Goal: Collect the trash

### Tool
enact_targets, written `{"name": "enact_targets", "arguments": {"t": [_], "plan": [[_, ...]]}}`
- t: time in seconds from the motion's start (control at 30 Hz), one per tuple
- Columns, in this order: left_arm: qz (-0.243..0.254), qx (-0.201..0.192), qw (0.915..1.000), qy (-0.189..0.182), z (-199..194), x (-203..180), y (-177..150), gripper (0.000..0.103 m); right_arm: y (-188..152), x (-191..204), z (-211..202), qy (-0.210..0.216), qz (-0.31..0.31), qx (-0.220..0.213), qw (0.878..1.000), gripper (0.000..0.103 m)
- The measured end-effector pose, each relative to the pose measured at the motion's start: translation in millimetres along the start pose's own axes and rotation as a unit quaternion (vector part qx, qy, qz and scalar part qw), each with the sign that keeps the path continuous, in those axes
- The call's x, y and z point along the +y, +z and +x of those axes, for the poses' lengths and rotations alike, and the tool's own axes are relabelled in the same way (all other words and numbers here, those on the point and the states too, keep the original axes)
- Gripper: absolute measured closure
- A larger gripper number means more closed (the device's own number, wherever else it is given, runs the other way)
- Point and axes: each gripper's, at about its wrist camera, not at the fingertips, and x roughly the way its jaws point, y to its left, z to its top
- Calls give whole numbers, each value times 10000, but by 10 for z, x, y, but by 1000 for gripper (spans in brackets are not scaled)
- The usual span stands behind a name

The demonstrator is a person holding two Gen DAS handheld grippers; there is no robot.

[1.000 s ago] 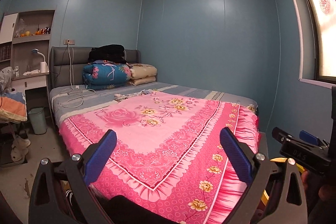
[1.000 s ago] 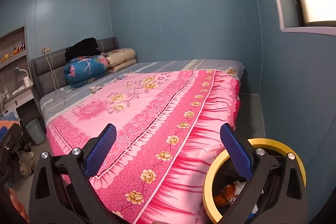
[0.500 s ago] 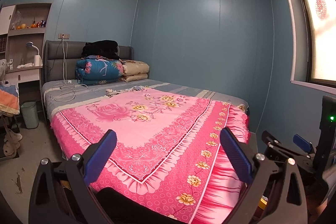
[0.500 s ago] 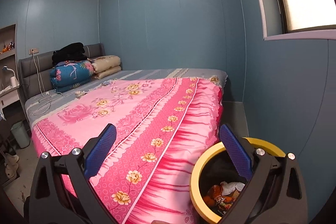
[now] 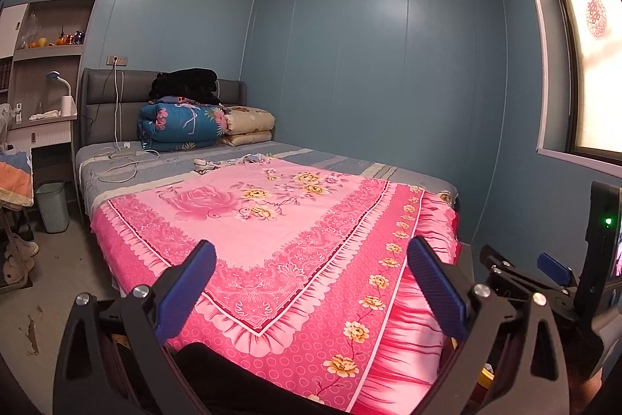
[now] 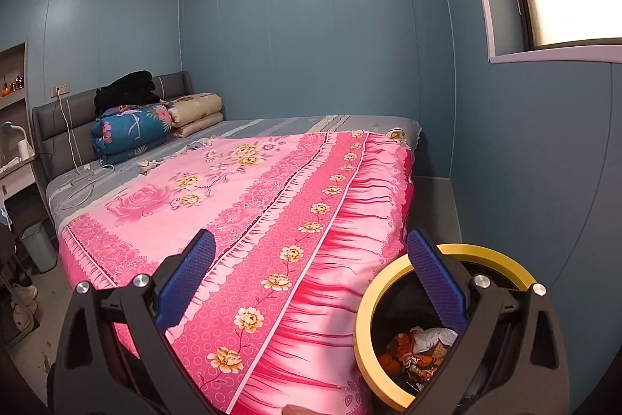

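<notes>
Bedding dominates both views: a bed (image 5: 272, 220) under a pink floral cover (image 6: 248, 220) fills the middle of each frame. At the lower right of the right wrist view, a yellow-rimmed bin (image 6: 365, 302) is seen just beside the bed's corner, with crumpled trash (image 6: 420, 349) inside, partly hidden behind the right hand-held gripper (image 6: 311, 282). Both it and the left hand-held gripper (image 5: 311, 286) are held spread wide, nothing between the fingers. A pale green wastebasket (image 5: 52, 207) stands at the left edge.

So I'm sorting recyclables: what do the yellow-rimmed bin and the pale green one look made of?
Yellow-rimmed bin: likely plastic, its smooth rim evenly coloured with a slight sheen, its inside dark. Pale green bin: probably matte plastic, with plain uniform walls, though it's small and far off.
</notes>
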Motion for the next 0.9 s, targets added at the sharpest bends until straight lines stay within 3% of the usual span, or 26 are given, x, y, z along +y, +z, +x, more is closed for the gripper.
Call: {"name": "enact_targets", "arguments": {"t": [0.9], "plan": [[25,69,10000,-39,17,-53,-26,8,-14,-2,83,-3,39,97,9999,8]]}}
